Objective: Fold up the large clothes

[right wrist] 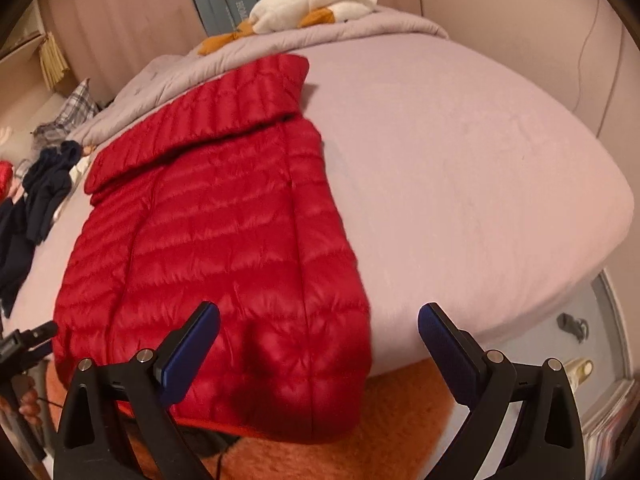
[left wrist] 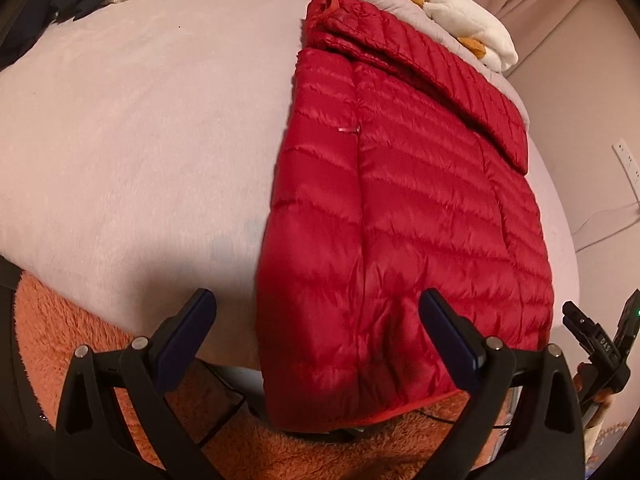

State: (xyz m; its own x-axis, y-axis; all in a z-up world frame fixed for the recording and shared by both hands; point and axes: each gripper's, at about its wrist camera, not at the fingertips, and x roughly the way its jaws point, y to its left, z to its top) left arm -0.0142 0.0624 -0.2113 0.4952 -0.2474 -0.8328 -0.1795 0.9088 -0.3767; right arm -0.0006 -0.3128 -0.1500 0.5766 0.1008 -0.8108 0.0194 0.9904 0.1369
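A red quilted down jacket [left wrist: 404, 216] lies flat on the bed, its hem hanging a little over the near edge and a sleeve folded across the top. It also shows in the right wrist view [right wrist: 216, 232]. My left gripper [left wrist: 316, 312] is open and empty above the jacket's near left hem corner. My right gripper [right wrist: 318, 326] is open and empty above the near right hem corner. The right gripper's body [left wrist: 600, 340] shows at the right edge of the left wrist view, and the left gripper's body [right wrist: 24, 344] at the left edge of the right wrist view.
The bed has a pale lilac sheet [left wrist: 140, 128]. A white and orange plush toy [right wrist: 316, 0] lies on a grey duvet [right wrist: 168, 76] at the head. Dark clothes [right wrist: 36, 204] lie on the left side. An orange shaggy rug [left wrist: 60, 344] covers the floor.
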